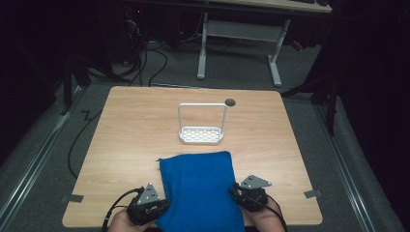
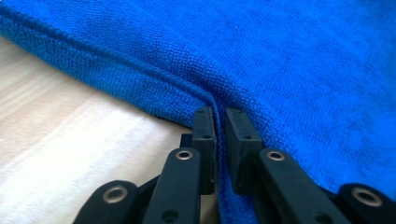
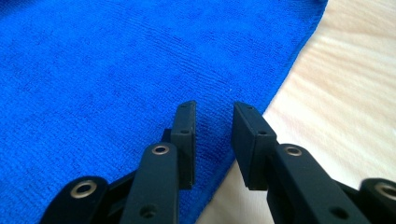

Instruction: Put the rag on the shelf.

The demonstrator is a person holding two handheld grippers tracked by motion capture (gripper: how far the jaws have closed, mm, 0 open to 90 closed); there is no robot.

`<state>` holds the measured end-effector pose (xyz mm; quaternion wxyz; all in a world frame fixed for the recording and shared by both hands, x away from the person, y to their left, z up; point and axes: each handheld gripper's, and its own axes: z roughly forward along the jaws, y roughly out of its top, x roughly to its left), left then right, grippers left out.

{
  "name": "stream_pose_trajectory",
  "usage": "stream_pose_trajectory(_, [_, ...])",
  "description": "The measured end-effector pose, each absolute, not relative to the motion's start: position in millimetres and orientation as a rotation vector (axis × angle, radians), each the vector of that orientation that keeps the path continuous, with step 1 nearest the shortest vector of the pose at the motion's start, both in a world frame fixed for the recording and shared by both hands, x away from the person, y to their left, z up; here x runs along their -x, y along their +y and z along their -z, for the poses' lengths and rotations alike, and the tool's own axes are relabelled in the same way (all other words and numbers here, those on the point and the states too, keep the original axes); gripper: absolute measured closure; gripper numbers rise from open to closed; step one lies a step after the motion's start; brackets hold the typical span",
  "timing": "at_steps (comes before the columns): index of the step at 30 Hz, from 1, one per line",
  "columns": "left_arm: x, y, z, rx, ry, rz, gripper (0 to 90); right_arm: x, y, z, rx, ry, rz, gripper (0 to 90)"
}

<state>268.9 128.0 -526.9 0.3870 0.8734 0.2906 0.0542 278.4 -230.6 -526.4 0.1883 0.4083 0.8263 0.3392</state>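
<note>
One blue terry cloth (image 1: 200,191), folded into a rectangle, lies low in the middle of the high view, its near end hanging over the front edge of the pale wooden bench (image 1: 130,125). At lower left the left gripper (image 2: 219,122) sits at the cloth's edge; its own view shows what the high view cannot: a ridge of hem pinched up between jaws nearly together. At lower right the right gripper (image 3: 214,116) meets the opposite edge; its view shows jaws parted, straddling the cloth's edge without pressing it. Above the cloth, mid-frame, stands a white perforated caddy with a tall loop handle (image 1: 201,134).
</note>
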Motion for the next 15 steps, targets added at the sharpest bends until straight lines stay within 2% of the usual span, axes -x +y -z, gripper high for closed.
stream_pose_trajectory(8, [-280,140,523,-2.156,0.817,-0.22,62.0,-276,-239,522,-1.184,2.273,-1.019,66.9])
stream_pose_trajectory(12, [-296,151,523,-2.106,0.883,-0.287,55.2,-277,-242,519,-1.177,2.251,-1.034,65.0])
stream_pose_trajectory(15, [-318,160,524,-2.017,0.974,-0.263,49.2,-280,-246,519,-1.189,2.226,-1.06,64.4])
